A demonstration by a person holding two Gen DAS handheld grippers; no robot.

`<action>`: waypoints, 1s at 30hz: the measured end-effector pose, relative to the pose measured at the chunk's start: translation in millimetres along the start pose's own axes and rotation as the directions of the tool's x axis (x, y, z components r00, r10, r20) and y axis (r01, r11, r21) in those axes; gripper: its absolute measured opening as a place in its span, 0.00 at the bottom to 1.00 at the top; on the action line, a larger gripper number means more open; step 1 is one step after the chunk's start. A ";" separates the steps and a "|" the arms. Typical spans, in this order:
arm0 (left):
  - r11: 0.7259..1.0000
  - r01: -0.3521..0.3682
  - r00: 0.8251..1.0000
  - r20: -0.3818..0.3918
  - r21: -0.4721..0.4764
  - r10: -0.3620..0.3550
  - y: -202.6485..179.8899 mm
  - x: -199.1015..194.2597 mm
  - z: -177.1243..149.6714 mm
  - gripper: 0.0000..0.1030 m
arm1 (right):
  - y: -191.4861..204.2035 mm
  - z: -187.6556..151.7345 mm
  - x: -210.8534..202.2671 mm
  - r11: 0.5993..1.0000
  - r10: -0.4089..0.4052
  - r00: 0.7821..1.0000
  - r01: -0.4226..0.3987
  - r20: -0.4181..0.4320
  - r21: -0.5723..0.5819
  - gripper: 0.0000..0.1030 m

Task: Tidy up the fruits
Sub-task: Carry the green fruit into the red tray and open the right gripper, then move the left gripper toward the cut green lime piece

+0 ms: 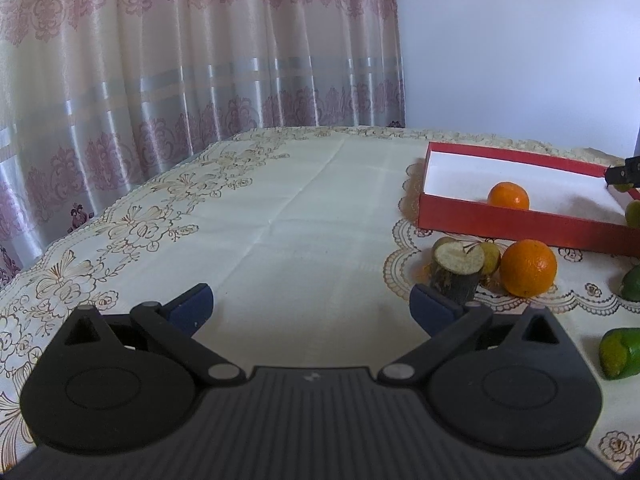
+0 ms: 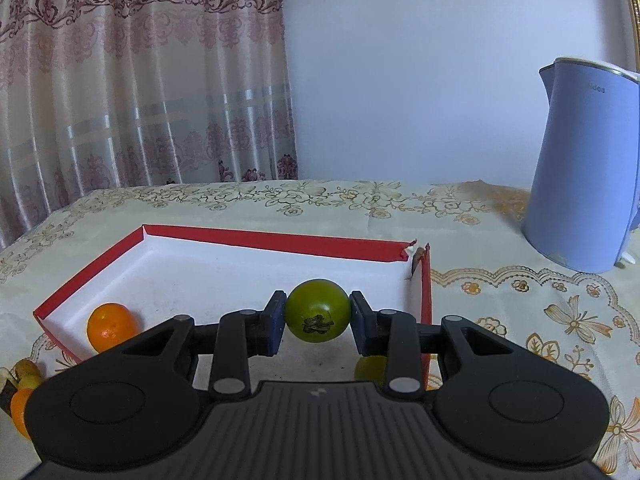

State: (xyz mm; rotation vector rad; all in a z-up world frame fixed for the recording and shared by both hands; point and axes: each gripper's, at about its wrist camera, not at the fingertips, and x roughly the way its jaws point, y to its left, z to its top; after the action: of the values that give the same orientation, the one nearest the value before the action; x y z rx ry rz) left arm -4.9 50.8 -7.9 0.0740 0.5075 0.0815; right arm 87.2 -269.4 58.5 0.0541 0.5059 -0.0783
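Two grippers, one red tray, assorted fruit on a cloth-covered desk (image 2: 460, 208). Right gripper (image 2: 318, 318): clamped on a green round fruit (image 2: 318, 314), pads pressing its left and right flanks, stem scar facing the camera; the fruit hangs above the white floor of the red tray (image 2: 276, 240), toward its near right corner, a position that suggests it is about to be set down inside. A second pale green fruit (image 2: 370, 366) shows beneath the right finger, partly hidden; whether it rests in the tray cannot be told for certain. Small orange (image 2: 111, 326): already in the tray, against the near left wall. Left gripper (image 1: 312, 306): jaws spread wide, holding nothing, poised low over bare cloth to the left of the unsorted pile, likely kept ready for the next pick. Unsorted items, outside the tray's near wall: large orange (image 1: 528, 268), touching a yellowish fruit (image 1: 490, 258) beside it; a short cut wooden stub (image 1: 456, 274) just ahead of the left gripper's right finger; green fruits (image 1: 620, 354) further right, at the frame edge. Blue electric kettle (image 2: 584, 168): standing right of the tray, well apart, not part of the sorting. Patterned curtain (image 1: 160, 80) behind the desk.
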 end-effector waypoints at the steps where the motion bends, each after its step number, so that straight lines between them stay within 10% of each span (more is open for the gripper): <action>1: 1.000 -0.002 1.000 -0.001 0.001 0.002 -0.5 0.2 -0.1 1.00 | 0.0 0.1 0.5 1.000 0.000 1.000 0.000 -0.001 0.001 0.32; 23: 1.000 -0.017 1.000 -0.008 0.010 0.017 -1.0 1.5 0.2 1.00 | 1.1 -1.7 3.7 1.000 -0.010 1.000 0.010 -0.016 0.010 0.34; 28: 1.000 -0.019 1.000 -0.005 0.005 0.019 0.2 0.7 0.5 1.00 | 2.1 -1.5 3.4 0.999 -0.032 0.999 0.033 -0.013 0.015 0.73; 30: 1.000 -0.019 1.000 -0.002 0.002 0.019 0.8 0.4 0.5 1.00 | 2.4 -1.2 0.4 0.998 -0.053 0.999 0.053 -0.001 0.015 0.73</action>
State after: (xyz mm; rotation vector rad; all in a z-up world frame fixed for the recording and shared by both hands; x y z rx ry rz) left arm -4.4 51.7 -7.5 0.0807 0.5092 0.1001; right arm 87.2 -266.9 57.3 0.0556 0.5074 -0.1336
